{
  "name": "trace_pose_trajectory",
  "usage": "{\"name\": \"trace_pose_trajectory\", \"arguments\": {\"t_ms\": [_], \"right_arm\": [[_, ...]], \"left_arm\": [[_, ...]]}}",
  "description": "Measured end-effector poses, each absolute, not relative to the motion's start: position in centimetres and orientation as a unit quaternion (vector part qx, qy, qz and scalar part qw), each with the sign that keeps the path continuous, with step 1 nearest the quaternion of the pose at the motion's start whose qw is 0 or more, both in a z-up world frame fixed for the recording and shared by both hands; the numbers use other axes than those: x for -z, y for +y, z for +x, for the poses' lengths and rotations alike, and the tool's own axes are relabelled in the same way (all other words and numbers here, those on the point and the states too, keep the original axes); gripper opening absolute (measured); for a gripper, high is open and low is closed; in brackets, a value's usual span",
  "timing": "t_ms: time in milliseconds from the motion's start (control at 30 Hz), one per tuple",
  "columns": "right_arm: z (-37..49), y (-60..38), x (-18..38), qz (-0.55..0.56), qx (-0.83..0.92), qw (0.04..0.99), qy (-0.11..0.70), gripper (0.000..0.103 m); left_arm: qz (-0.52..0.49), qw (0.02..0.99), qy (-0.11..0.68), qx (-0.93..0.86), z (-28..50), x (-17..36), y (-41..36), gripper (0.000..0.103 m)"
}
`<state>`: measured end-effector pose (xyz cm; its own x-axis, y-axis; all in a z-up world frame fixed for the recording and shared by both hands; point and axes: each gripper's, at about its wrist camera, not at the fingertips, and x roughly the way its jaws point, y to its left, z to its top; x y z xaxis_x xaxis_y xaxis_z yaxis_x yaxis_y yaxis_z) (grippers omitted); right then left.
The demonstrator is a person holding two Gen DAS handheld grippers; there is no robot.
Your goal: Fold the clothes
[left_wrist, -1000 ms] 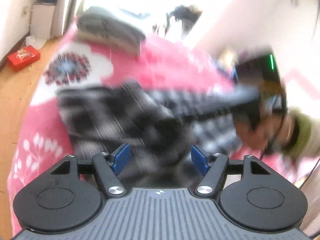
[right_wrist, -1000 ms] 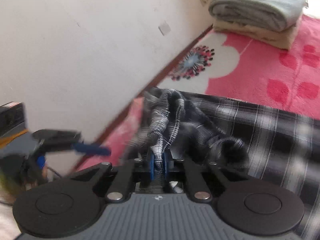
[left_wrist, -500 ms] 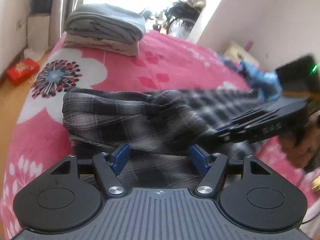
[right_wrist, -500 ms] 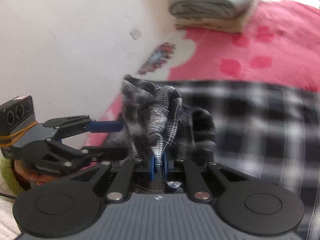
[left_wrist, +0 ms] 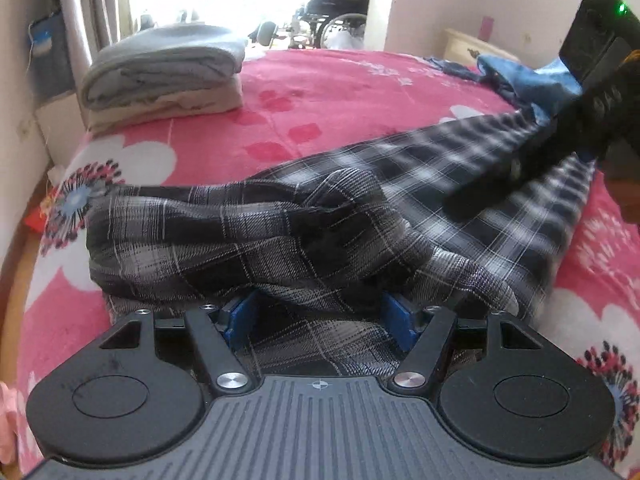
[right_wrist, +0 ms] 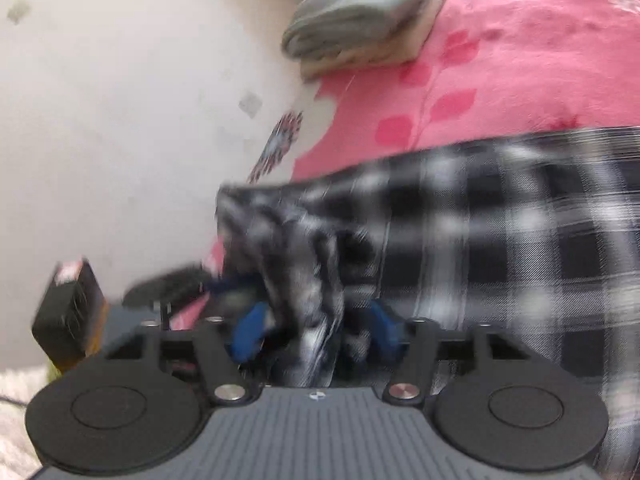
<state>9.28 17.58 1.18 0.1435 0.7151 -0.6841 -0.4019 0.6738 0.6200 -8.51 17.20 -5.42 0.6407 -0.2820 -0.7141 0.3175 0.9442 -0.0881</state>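
A black-and-white plaid shirt (left_wrist: pixel 280 232) lies bunched on the pink flowered bedspread (left_wrist: pixel 340 92). My left gripper (left_wrist: pixel 318 320) is open, its blue pads (left_wrist: pixel 236 320) spread either side of a rumpled fold at the shirt's near edge. The right gripper's black body (left_wrist: pixel 580 112) hovers blurred over the shirt's far right part. In the right wrist view the shirt (right_wrist: pixel 500 220) is blurred; my right gripper (right_wrist: pixel 316 330) stands open, with a loose strip of plaid cloth hanging between its parted pads (right_wrist: pixel 248 332). The left gripper (right_wrist: pixel 180 284) shows dimly at the lower left.
A folded stack of grey and cream clothes (left_wrist: pixel 164 76) sits at the bed's far left corner, also the stack (right_wrist: pixel 360 20) by the white wall (right_wrist: pixel 120 120). A blue garment (left_wrist: pixel 528 84) lies at the far right. A bright doorway is behind the bed.
The right gripper, shut on a pinch of plaid cloth before, has opened and is still moving. The left gripper stayed open and sank closer to the shirt's near fold.
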Motion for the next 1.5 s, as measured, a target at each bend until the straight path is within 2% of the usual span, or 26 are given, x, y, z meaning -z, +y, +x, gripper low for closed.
{"name": "trace_pose_trajectory", "arguments": {"t_ms": [167, 400, 533, 700, 867, 967, 1033, 1067, 1133, 1300, 1400, 1500], "right_arm": [[11.1, 18.4, 1.2, 0.159, -0.378, 0.723, 0.557, 0.068], [11.3, 20.5, 3.3, 0.137, -0.412, 0.702, 0.564, 0.077], [11.3, 20.3, 3.4, 0.167, -0.444, 0.681, 0.558, 0.072], [11.4, 22.3, 4.0, 0.14, -0.467, 0.679, 0.549, 0.072], [11.9, 23.0, 5.2, 0.174, -0.475, 0.663, 0.552, 0.071], [11.9, 22.6, 5.1, 0.196, -0.472, 0.655, 0.556, 0.059], [12.2, 22.0, 5.5, 0.211, -0.46, 0.653, 0.564, 0.039], [12.4, 21.6, 5.9, 0.22, -0.451, 0.65, 0.57, 0.036], [12.8, 21.1, 6.4, 0.234, -0.442, 0.647, 0.576, 0.036], [11.8, 22.7, 5.5, 0.184, -0.439, 0.677, 0.562, 0.036], [11.3, 23.2, 4.7, 0.156, -0.429, 0.695, 0.556, 0.025], [11.6, 22.3, 3.6, 0.167, -0.412, 0.704, 0.554, 0.022]], "left_arm": [[0.006, 0.904, 0.397, 0.159, -8.5, 5.9, 17.4, 0.068], [-0.009, 0.904, 0.397, 0.158, -8.6, 6.5, 17.7, 0.068], [-0.011, 0.905, 0.393, 0.16, -8.6, 6.8, 17.9, 0.068], [-0.016, 0.906, 0.391, 0.162, -8.6, 6.9, 18.1, 0.068], [-0.024, 0.907, 0.388, 0.163, -8.7, 7.1, 18.3, 0.068], [-0.022, 0.908, 0.386, 0.163, -8.7, 7.1, 18.3, 0.069], [-0.024, 0.908, 0.385, 0.162, -8.8, 7.1, 18.3, 0.069], [-0.024, 0.909, 0.385, 0.161, -8.8, 7.1, 18.3, 0.069], [-0.02, 0.91, 0.383, 0.158, -8.8, 7.1, 18.1, 0.069], [-0.018, 0.913, 0.379, 0.15, -8.8, 7.1, 17.7, 0.069], [-0.028, 0.915, 0.377, 0.144, -9.0, 6.7, 17.9, 0.069], [-0.055, 0.916, 0.373, 0.138, -9.4, 5.4, 18.4, 0.069]]}}
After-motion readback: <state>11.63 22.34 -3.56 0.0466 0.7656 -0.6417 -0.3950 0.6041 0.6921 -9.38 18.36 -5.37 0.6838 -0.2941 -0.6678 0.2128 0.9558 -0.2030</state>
